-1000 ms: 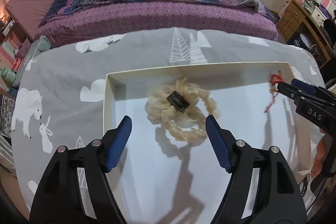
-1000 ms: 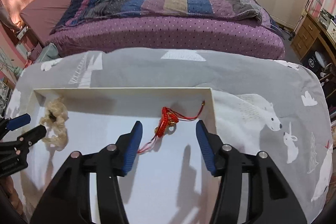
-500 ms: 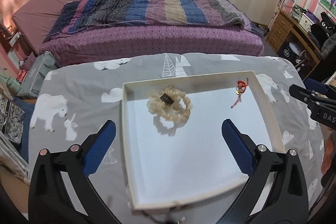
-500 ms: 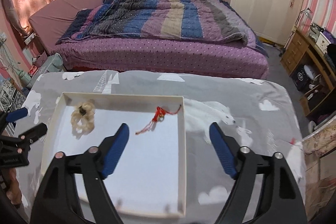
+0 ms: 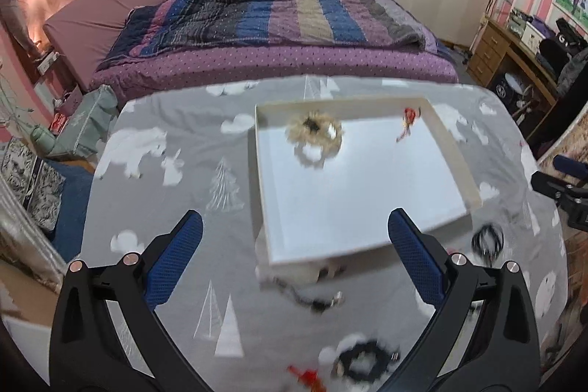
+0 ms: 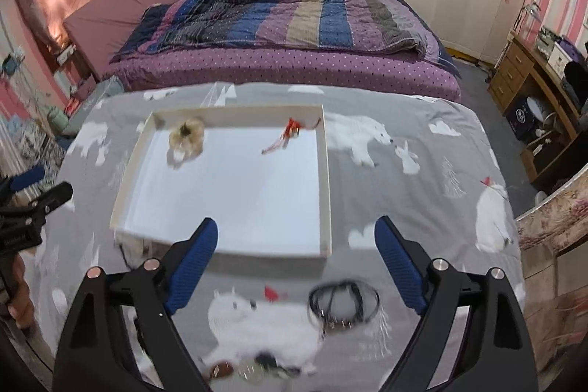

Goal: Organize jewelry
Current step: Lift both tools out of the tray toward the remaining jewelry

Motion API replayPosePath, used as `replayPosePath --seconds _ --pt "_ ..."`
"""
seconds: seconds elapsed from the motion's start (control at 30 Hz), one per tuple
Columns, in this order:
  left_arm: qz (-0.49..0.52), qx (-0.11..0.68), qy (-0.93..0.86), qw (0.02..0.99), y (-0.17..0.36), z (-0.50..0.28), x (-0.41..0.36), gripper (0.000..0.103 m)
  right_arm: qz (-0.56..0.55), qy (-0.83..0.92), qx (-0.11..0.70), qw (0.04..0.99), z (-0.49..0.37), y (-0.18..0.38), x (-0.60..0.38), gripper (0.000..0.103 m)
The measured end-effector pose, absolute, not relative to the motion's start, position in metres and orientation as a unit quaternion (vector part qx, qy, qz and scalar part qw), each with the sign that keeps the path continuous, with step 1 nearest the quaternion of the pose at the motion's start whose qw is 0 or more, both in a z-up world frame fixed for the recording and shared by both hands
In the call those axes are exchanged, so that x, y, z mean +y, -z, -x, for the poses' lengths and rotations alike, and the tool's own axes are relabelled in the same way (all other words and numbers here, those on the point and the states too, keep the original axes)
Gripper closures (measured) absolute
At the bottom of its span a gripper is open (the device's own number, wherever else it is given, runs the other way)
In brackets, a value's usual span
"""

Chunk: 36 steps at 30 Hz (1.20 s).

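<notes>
Now, from your left wrist, the left gripper hangs with jaws wide apart, nothing between them. A white tray on the grey table cover holds a cream scrunchie and a red tasselled charm. From your right wrist, the right gripper has jaws just opened wider, empty; a black cord bracelet lies blurred on the cover below the tray.

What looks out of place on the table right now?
Several pieces still lie loose on the grey cloth outside the white tray: a black cord loop near its front corner and a dark bracelet closer in. Only the cream scrunchie and red charm are in the tray.
</notes>
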<state>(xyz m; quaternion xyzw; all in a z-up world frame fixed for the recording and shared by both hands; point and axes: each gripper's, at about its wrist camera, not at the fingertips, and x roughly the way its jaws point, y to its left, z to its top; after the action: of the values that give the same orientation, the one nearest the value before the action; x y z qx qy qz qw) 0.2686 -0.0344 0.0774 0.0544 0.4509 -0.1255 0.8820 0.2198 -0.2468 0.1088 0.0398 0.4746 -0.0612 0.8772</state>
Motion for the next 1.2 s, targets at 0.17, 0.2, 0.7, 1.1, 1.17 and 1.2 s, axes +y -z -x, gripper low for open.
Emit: replayPosePath --seconds 0.17,0.2,0.7,1.1,1.17,1.2 --pt "-0.057 0.463 0.133 0.874 -0.069 -0.236 -0.022 0.003 -0.024 0.065 0.488 0.87 -0.19 -0.104 -0.242 0.015" --pt "-0.06 0.463 0.135 0.874 -0.067 -0.23 -0.022 0.003 -0.023 0.066 0.489 0.869 -0.183 -0.104 -0.242 0.015" --pt "-0.055 0.488 0.154 0.858 -0.031 -0.181 -0.003 0.003 -0.002 0.047 0.509 0.859 -0.134 -0.073 -0.219 0.015" --pt "-0.076 0.517 0.138 0.841 0.012 -0.155 0.004 0.003 -0.007 0.033 0.552 0.833 -0.123 -0.022 -0.213 0.015" --pt "-0.084 0.523 0.139 0.837 0.022 -0.151 0.003 0.003 -0.008 0.033 0.559 0.829 -0.122 -0.011 -0.212 0.015" --pt "-0.089 0.524 0.137 0.836 0.028 -0.15 0.002 0.003 -0.01 0.033 0.562 0.827 -0.122 -0.007 -0.212 0.015"
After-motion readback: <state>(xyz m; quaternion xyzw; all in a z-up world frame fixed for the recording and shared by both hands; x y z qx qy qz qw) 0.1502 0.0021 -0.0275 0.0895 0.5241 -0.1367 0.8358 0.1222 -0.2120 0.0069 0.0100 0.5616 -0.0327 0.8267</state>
